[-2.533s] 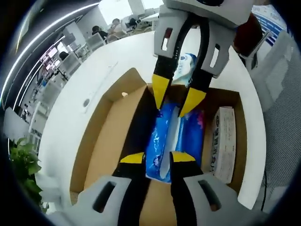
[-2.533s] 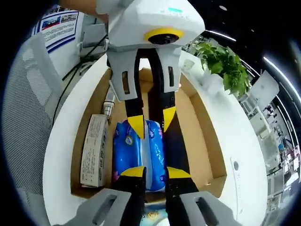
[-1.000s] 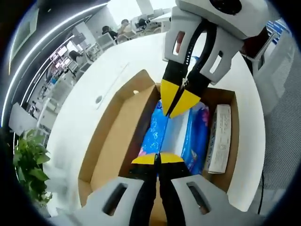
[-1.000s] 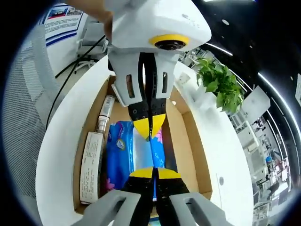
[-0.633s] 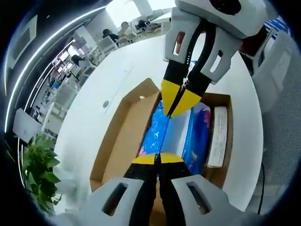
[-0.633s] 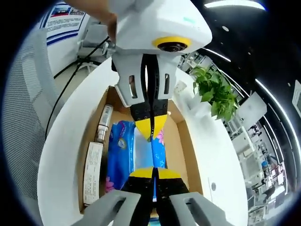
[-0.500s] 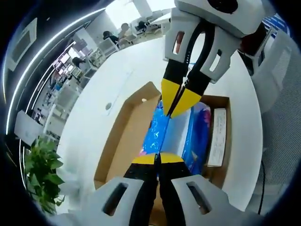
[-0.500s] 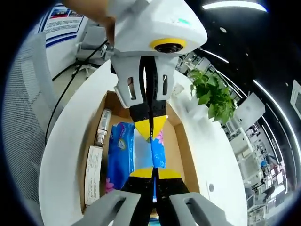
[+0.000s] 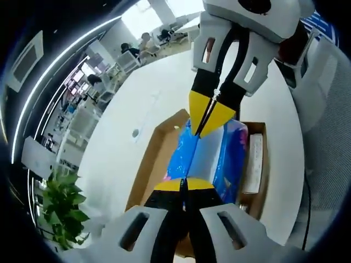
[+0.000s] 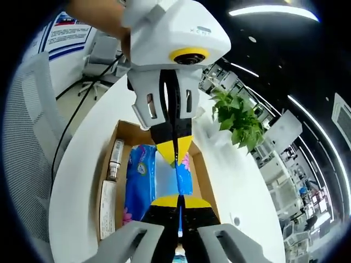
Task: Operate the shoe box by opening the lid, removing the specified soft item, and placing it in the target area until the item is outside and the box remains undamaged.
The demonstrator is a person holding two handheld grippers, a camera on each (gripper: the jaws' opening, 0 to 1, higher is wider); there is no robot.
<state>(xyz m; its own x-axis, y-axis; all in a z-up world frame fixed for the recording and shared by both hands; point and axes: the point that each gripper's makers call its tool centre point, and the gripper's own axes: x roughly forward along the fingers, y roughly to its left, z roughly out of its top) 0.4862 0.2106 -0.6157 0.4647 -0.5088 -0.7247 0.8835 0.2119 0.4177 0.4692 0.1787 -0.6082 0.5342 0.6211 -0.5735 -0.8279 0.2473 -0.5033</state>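
- Since a moment ago I have lifted the pack [image 9: 211,159] higher; the box [image 9: 151,164] looks smaller below, so the pack is leaving it.
- My left gripper [image 9: 185,183] and right gripper [image 10: 178,200] are both closed on the pack's ends.
- The pack is soft, glossy blue plastic; the box is stiff brown cardboard on the smooth white worktop [image 9: 159,93].
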